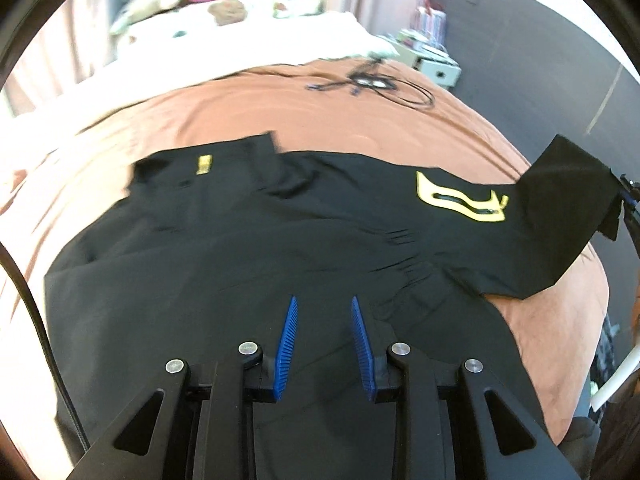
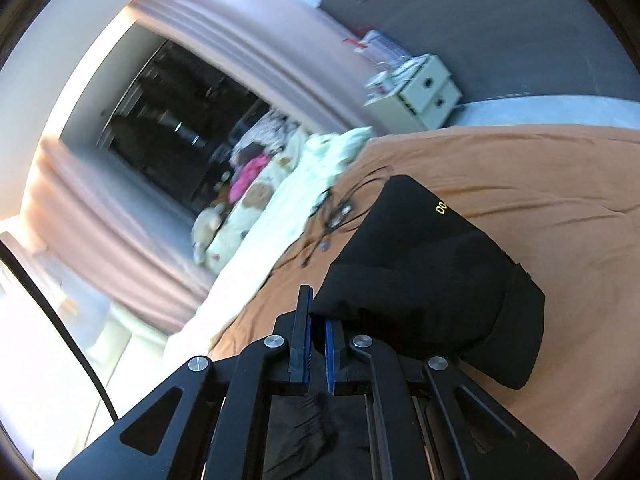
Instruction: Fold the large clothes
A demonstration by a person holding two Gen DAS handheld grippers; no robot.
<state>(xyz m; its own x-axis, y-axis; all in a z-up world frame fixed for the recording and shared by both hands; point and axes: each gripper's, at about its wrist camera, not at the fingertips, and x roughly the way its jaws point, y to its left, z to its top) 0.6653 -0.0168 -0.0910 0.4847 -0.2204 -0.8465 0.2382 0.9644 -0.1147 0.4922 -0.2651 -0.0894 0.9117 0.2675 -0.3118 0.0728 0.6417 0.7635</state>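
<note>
A large black shirt [image 1: 240, 240] with a yellow emblem [image 1: 460, 200] lies spread on the brown bed cover [image 1: 320, 120]. My left gripper [image 1: 324, 300] hovers over the shirt's near part. Its blue pads [image 1: 289, 344] stand apart, and only flat cloth shows below the gap. My right gripper [image 2: 318, 316] is shut on the edge of the shirt's sleeve [image 2: 420, 260], which drapes away from the pads to the right. In the left wrist view that sleeve [image 1: 568, 200] is lifted off the bed at the far right, where part of the right gripper [image 1: 630, 200] shows.
A tangle of dark cables [image 1: 372, 82] lies on the cover beyond the shirt. White bedding with soft toys [image 1: 224, 12] fills the far end of the bed. A small white drawer unit [image 2: 424, 96] stands by the dark wall. The bed edge drops off at the right.
</note>
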